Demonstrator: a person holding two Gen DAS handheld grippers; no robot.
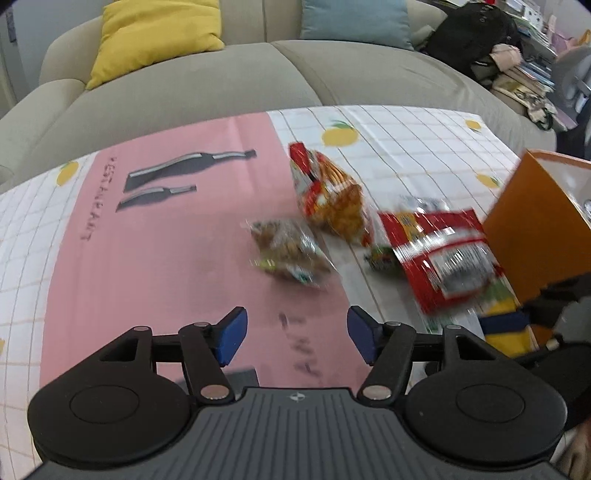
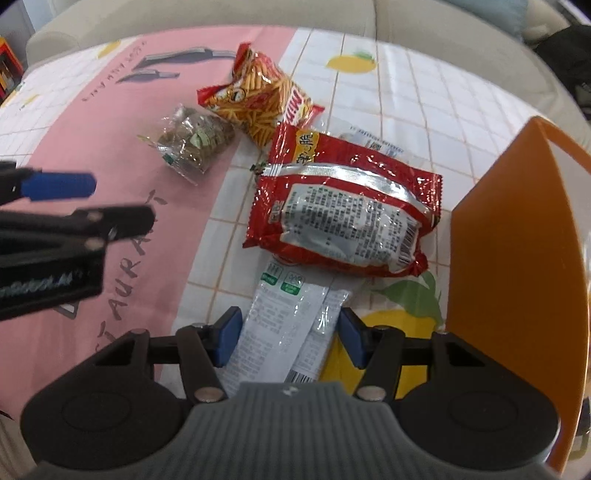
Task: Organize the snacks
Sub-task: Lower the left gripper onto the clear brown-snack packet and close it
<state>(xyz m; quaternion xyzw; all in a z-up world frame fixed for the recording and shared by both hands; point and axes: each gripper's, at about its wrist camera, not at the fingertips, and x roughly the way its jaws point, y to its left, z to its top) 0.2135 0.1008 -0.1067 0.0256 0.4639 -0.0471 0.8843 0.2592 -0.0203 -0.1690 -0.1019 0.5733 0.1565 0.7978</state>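
— What's nearest?

— The right gripper clamps a white packet over the cloth; the left gripper hangs slack, nothing between its pads, over the pink panel.

— And the snacks?

— Just beyond — a red bag, a clear pouch, a bag of sticks. An orange box stands to the right.

— Further back?

— A beige sofa with a yellow cushion and a blue one; cluttered shelves at far right.
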